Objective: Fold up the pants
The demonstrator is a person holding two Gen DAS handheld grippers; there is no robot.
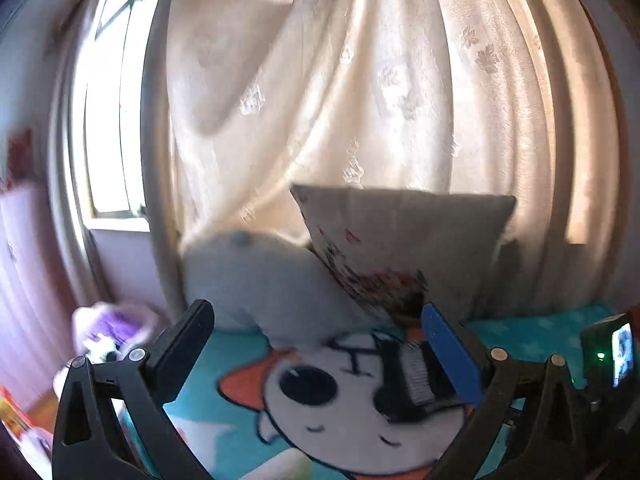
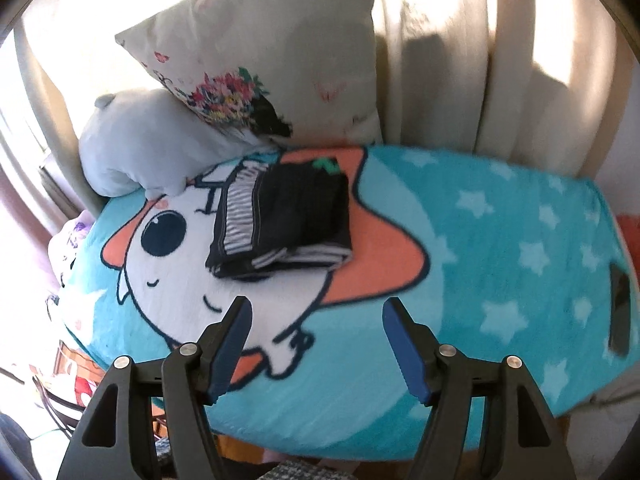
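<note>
Folded pants (image 2: 280, 216) lie on the blanket (image 2: 500, 240); pillows (image 2: 272, 40) at 12 o'clock. Left gripper (image 1: 320, 344) wide, empty. Right gripper (image 2: 316, 340) wide, empty.

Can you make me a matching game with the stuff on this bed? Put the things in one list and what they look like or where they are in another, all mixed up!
Things:
1. pants
2. blanket
3. flowery pillow
4. grey plush toy

Descriptions:
A. turquoise with white stars
B. folded into a dark stack with striped edges
C. leaning against the curtain, its corner on the toy
D. lying at the blanket's far left end

Pairs: 1-B, 2-A, 3-C, 4-D
</note>
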